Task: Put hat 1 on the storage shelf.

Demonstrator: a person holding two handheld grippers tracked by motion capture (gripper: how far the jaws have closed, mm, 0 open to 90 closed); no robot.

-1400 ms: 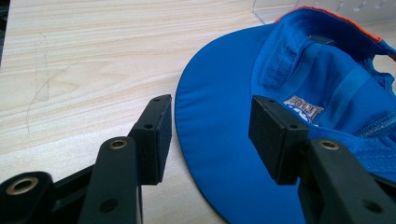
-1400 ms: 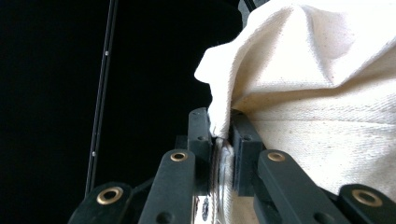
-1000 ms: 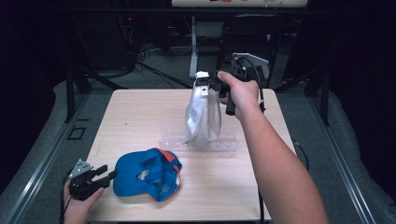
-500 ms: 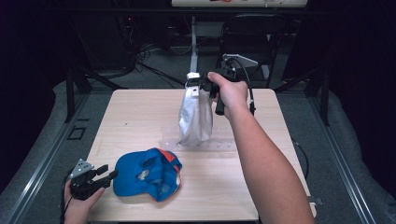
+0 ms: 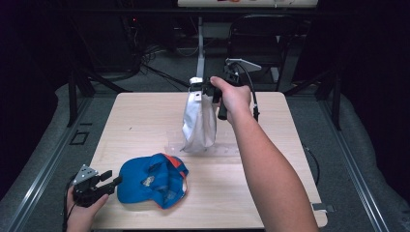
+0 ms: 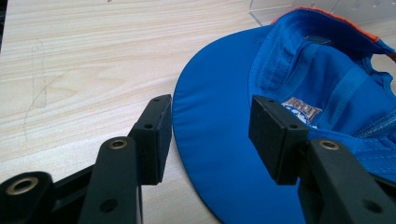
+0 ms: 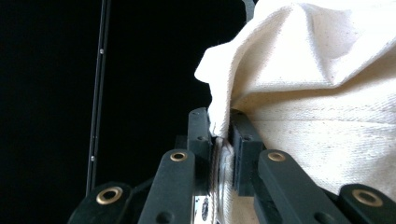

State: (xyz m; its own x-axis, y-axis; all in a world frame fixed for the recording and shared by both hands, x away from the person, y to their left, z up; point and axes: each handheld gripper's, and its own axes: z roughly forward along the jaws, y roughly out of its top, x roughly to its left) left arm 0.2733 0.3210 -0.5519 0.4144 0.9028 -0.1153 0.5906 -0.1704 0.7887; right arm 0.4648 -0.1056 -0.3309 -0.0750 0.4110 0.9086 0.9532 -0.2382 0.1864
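Observation:
A white cloth bag (image 5: 198, 123) hangs over the middle of the wooden table (image 5: 145, 116), its bottom near a clear plastic tray (image 5: 222, 147). My right gripper (image 5: 200, 88) is shut on the bag's top edge; in the right gripper view the cream fabric (image 7: 327, 93) is pinched between the two pads (image 7: 219, 140). A blue cap (image 5: 152, 179) with orange trim lies upside down at the front left. My left gripper (image 5: 110, 180) rests open beside it. In the left gripper view the cap's brim (image 6: 210, 126) lies between the open fingers (image 6: 156, 135), untouched.
The clear tray lies flat under the bag, right of centre. A dark chair (image 5: 261, 38) and a white post (image 5: 200, 43) stand beyond the table's far edge. Bare wood lies at the far left and the front right.
The right hand has carried the hanging bag leftward and slightly down. The left gripper and the cap have not moved.

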